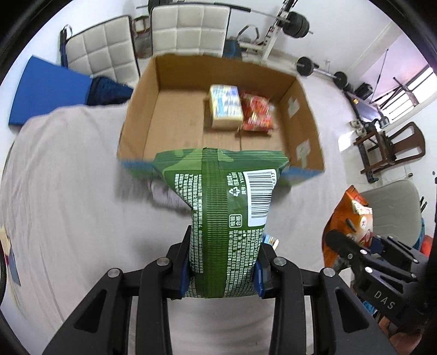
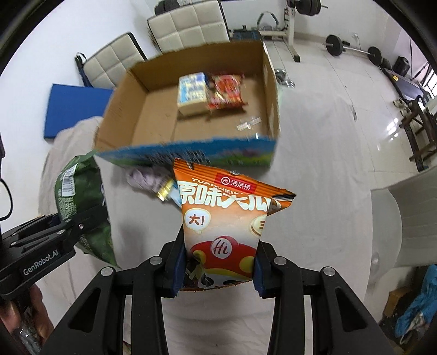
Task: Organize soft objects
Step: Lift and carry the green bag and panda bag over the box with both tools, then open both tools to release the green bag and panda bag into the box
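My left gripper (image 1: 222,262) is shut on a green snack bag (image 1: 221,207) and holds it above the cloth-covered table, just short of the open cardboard box (image 1: 142,114). My right gripper (image 2: 218,262) is shut on an orange snack bag (image 2: 226,218), also in front of the box (image 2: 120,109). Inside the box lie a blue-white pack (image 1: 226,105) and a red snack pack (image 1: 256,114). The green bag also shows at the left of the right wrist view (image 2: 79,196), and the orange bag at the right of the left wrist view (image 1: 352,218).
A crumpled pale cloth (image 2: 144,177) and a small gold-capped item (image 2: 165,189) lie on the table (image 1: 68,191) in front of the box. White padded chairs (image 1: 188,27), a blue mat (image 1: 49,87) and gym weights (image 1: 297,24) stand behind. A wooden chair (image 1: 393,147) is at right.
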